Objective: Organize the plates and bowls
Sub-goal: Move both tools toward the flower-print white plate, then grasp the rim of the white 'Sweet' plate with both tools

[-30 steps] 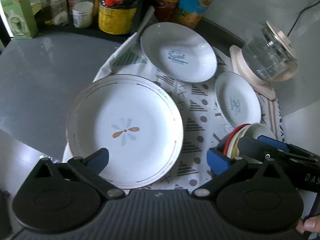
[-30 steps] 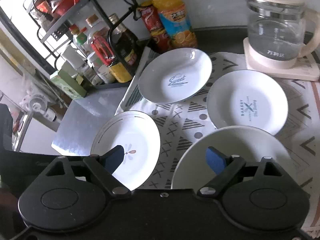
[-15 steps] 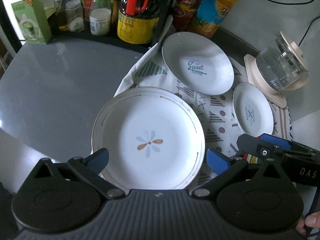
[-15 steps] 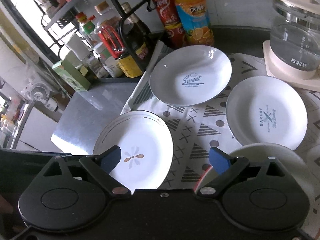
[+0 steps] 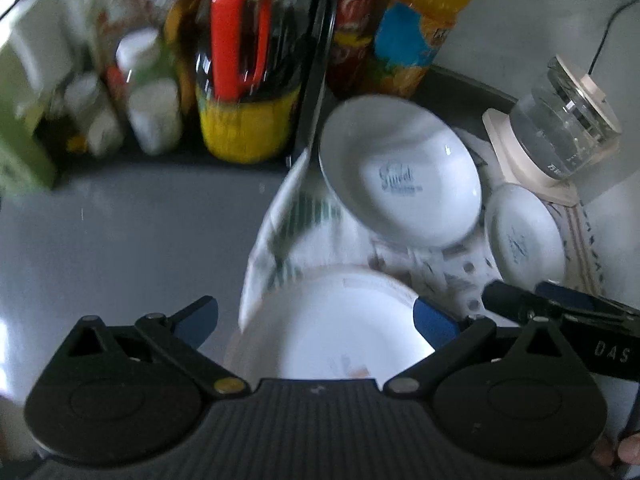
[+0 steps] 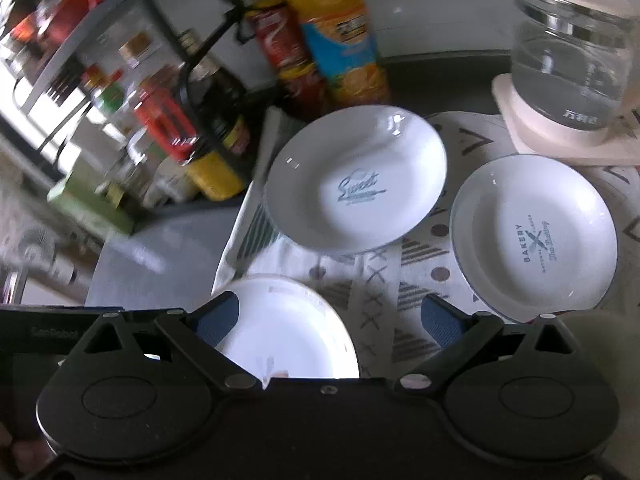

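Nearest the cameras, the left gripper (image 5: 316, 320) hovers with its blue-tipped fingers (image 5: 198, 318) spread wide apart, holding nothing, and the right gripper (image 6: 330, 318) likewise has its fingers (image 6: 436, 320) apart and empty. Just beyond both lies the flower plate (image 5: 336, 320), resting on the patterned cloth (image 6: 416, 256) at the cloth's left edge; the picture is blurred there. Further along, the "Sweet" plate (image 6: 356, 180) sits on the same cloth, and beside it to the right the "Bakery" plate (image 6: 536, 236), the two close but apart. Behind them on the grey tabletop (image 5: 120, 232) stand an orange drink bottle (image 6: 340, 48), a red can (image 6: 286, 52) and a glass kettle (image 6: 572, 52) on its base.
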A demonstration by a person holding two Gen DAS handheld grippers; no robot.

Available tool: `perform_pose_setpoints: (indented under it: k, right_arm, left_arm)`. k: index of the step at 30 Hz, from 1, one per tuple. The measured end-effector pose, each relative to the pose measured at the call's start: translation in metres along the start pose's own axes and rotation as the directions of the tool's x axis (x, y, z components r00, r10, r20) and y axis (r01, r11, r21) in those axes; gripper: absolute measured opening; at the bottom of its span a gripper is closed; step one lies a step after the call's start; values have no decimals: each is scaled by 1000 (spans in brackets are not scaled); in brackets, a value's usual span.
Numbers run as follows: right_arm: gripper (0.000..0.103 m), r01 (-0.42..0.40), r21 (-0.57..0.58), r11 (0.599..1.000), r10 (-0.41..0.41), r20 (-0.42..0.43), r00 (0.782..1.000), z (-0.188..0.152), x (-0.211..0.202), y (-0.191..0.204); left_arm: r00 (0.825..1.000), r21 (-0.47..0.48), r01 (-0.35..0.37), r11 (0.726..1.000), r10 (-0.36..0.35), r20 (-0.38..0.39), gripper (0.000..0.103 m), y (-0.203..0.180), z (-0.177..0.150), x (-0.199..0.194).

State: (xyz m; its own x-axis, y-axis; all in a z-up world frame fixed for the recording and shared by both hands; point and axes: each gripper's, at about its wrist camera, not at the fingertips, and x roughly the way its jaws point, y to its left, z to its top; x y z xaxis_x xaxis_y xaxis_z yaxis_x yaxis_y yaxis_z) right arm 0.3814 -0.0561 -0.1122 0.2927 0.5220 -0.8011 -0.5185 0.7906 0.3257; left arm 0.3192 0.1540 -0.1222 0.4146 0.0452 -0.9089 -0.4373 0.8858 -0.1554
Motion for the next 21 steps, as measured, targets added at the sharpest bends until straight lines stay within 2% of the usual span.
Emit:
perform_pose_setpoints:
  k: [4,7,10,16,18,21]
  right_arm:
    - [98,47,79,996,-50,37,998,5,10,3]
    - [98,101,114,988,-108,62,992,7,18,5]
    - [95,139,169,976,-154,81,985,8,25,5]
    - [84,155,245,957,-187,111,976,9,36,3]
    - [77,167,262,950,-201,109,973,10,39,3]
    - [73,171,287,942,-210,110,971,11,45,1]
  left_arm:
    - [999,34,47,998,-48,21,103,2,26,9]
    - [998,61,55,997,-57,27,103,1,39,16]
    - [994,65,69,996,-74,85,102,3,45,18]
    - [989,60,121,991,-125,79,100,7,55,40]
    - [987,48,137,989,-140,74,100,9,56,49]
    - [987,49,148,988,-151,61,91,10,55,64]
